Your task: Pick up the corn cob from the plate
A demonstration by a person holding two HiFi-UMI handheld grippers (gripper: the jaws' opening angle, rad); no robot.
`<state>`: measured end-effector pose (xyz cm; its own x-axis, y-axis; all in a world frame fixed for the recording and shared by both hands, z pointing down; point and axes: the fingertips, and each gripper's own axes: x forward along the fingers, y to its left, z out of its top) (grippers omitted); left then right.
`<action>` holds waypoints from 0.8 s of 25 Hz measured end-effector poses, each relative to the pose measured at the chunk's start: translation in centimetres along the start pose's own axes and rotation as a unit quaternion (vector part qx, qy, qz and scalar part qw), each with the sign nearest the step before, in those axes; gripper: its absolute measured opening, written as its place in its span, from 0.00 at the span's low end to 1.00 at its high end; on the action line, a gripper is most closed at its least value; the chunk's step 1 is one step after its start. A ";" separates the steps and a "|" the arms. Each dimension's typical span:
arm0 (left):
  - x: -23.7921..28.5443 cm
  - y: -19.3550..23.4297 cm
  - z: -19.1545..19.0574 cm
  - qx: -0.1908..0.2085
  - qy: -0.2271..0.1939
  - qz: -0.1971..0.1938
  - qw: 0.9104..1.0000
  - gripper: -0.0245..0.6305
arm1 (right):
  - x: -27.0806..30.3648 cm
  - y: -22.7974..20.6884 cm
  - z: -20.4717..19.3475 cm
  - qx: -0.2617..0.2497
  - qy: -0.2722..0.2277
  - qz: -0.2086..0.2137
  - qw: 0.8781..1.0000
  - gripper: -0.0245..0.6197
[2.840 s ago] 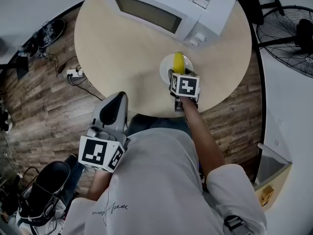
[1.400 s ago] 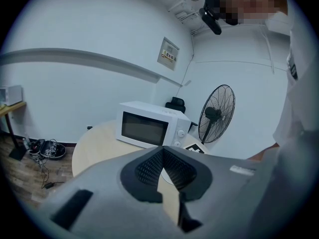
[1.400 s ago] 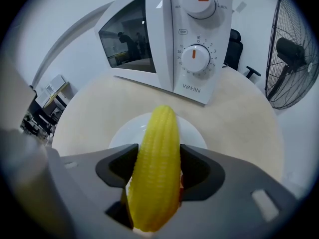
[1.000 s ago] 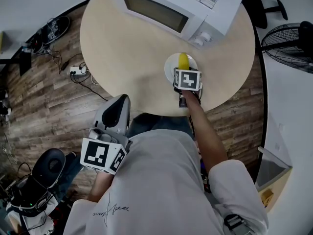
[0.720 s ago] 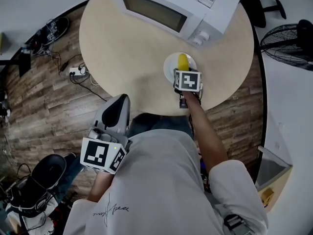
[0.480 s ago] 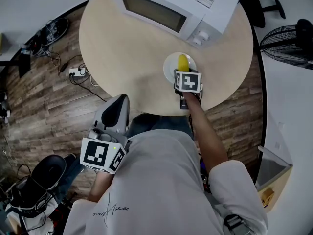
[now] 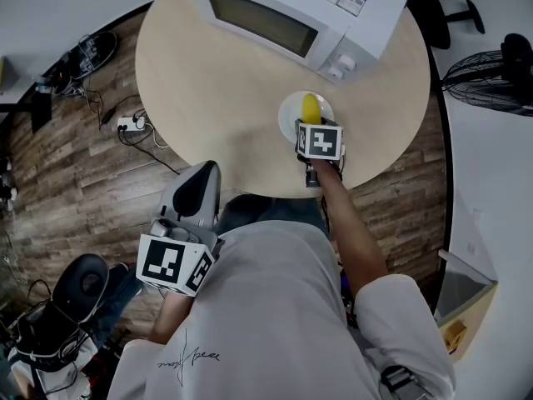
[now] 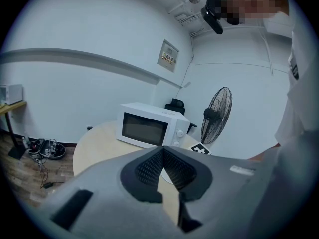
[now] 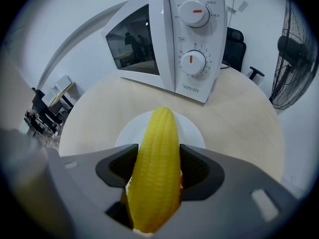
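Observation:
A yellow corn cob [image 9: 157, 168] lies lengthwise on a small white plate [image 9: 192, 128] near the round table's front edge. My right gripper [image 9: 155, 166] points steeply down over it, and both black pads press the cob's sides, so it is shut on the cob. In the head view the cob's far end [image 7: 310, 107] shows past the right gripper [image 7: 311, 125] above the plate [image 7: 287, 117]. My left gripper [image 7: 205, 169] hangs below the table's edge, beside the person's body. Its pads [image 8: 149, 168] meet at the tips with nothing between them.
A white microwave [image 7: 283, 15] stands at the back of the round wooden table [image 7: 208, 98], just beyond the plate, its dials [image 9: 192, 61] facing my right gripper. A standing fan [image 7: 491, 73] is off to the right. Cables and a power strip [image 7: 129, 122] lie on the floor at left.

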<state>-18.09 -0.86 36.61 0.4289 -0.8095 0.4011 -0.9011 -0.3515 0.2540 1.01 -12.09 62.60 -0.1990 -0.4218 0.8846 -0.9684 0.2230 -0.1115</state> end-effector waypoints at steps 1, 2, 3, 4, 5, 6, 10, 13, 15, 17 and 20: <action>0.0 0.0 0.0 0.000 0.000 0.000 1.000 0.03 | 0.0 0.0 0.0 0.000 -0.001 0.000 1.000 0.46; 0.0 0.0 0.0 0.000 -0.001 -0.001 1.000 0.03 | -0.1 0.1 0.1 0.000 -0.002 0.001 1.000 0.46; 0.0 0.0 0.0 0.000 -0.001 -0.001 1.000 0.03 | -0.1 0.1 0.2 -0.001 -0.002 0.001 1.000 0.46; -0.1 0.0 0.0 0.000 -0.001 -0.002 1.000 0.03 | -0.2 0.1 0.2 -0.001 -0.003 0.002 1.000 0.46; -0.1 0.0 0.1 -0.001 -0.002 -0.002 1.000 0.03 | -0.3 0.2 0.2 -0.001 -0.004 0.002 1.000 0.46; -0.1 0.0 0.1 -0.002 -0.002 -0.003 1.000 0.03 | -0.4 0.2 0.2 0.000 -0.004 0.002 1.000 0.46; -0.3 0.2 -0.1 -0.007 -0.002 -0.001 1.000 0.03 | -0.7 0.3 0.4 0.002 -0.008 0.004 1.000 0.46; -0.3 0.4 -0.4 -0.013 0.000 0.000 1.000 0.03 | -0.8 0.2 0.6 0.001 -0.012 0.005 1.000 0.46; -0.3 0.5 -0.4 -0.017 -0.001 0.000 1.000 0.03 | -0.9 0.2 0.7 -0.001 -0.012 0.003 1.000 0.46; -0.4 0.6 -0.2 -0.020 -0.004 0.001 1.000 0.03 | -1.1 0.2 0.7 0.000 -0.015 0.003 1.000 0.46; -0.5 0.7 0.0 -0.020 -0.007 0.001 1.000 0.03 | -1.6 0.4 0.9 -0.001 -0.020 0.005 1.000 0.46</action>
<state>-18.95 -0.66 36.61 0.4260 -0.8167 0.3892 -0.8985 -0.3314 0.2879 0.82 -12.11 60.77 -0.2140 -0.4539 0.8650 -0.9661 0.2292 -0.1187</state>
